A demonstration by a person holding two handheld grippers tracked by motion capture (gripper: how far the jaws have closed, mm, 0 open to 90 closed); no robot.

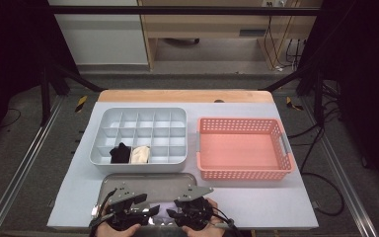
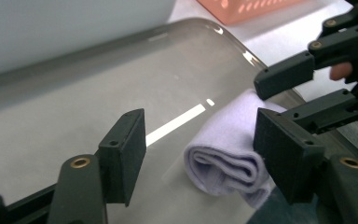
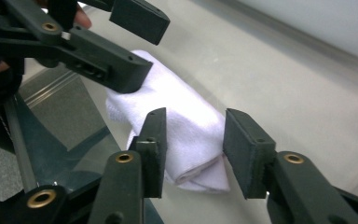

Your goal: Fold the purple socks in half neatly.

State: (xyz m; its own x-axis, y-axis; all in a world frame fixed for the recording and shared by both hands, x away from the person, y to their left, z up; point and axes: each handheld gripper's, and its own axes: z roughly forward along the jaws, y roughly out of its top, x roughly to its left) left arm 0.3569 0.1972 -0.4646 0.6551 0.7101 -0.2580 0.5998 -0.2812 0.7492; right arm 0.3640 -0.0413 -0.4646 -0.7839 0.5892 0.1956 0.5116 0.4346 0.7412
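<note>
High view: a white mat covers the table (image 1: 276, 202), whose wooden edge shows at the far side.

Item 1, grey divided box (image 1: 138, 163): far left on the mat, many small compartments. In its nearest row a black rolled cloth (image 1: 120, 153) and a cream rolled cloth (image 1: 140, 154) sit in neighbouring compartments, black to the left.

Item 2, pink basket (image 1: 244, 174): just right of the box, perforated walls, bare floor.

Item 3, metal tray (image 1: 148, 178): near edge of the table, directly in front of the box, shiny and shallow with rounded corners.

Item 4, lavender rolled cloth (image 1: 161, 211): lies on the near part of the tray, between the two grippers. Left gripper view shows the folded layers of its end (image 2: 223, 168); right gripper view shows it lengthwise on the tray floor (image 3: 182, 121).

Item 5, left gripper (image 1: 128, 210): held in the person's left hand at the bottom edge, grey three-cornered plate on top. Left gripper view: its jaws stand wide apart, one pad clear of the cloth on bare tray, the other just beside the cloth's end; nothing is pinched.

Item 6, right gripper (image 1: 190, 210): held in the person's right hand beside the left one. Right gripper view: its jaws (image 3: 193, 154) are partly spread on either side of the roll's near end, with a gap showing at the pads; no squeeze on the cloth is visible. The left gripper's jaws appear above the roll's far end.
</note>
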